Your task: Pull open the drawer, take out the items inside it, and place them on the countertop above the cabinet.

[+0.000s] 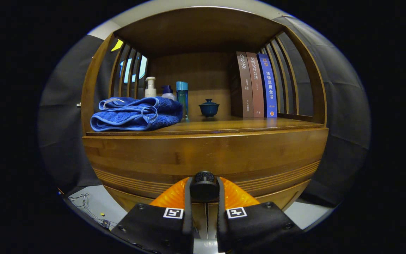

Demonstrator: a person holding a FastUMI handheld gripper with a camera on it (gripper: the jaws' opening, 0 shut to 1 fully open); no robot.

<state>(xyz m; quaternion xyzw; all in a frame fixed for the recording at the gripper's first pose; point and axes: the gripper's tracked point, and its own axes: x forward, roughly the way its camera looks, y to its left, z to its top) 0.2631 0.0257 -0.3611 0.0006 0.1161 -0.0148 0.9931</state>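
Gripper (204,188) fingers clamped on round dark drawer knob (204,183) — smooth wooden drawer front (203,155) beneath folded blue terry towel (136,114).

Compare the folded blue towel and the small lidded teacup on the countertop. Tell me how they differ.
The blue towel is soft cloth, folded flat and wide at the front of the countertop; the lidded teacup is hard, small, upright and set further back. The towel is bright blue with paler edging, the teacup darker. Both rest on the countertop above the drawer, whose knob the tongs grip.
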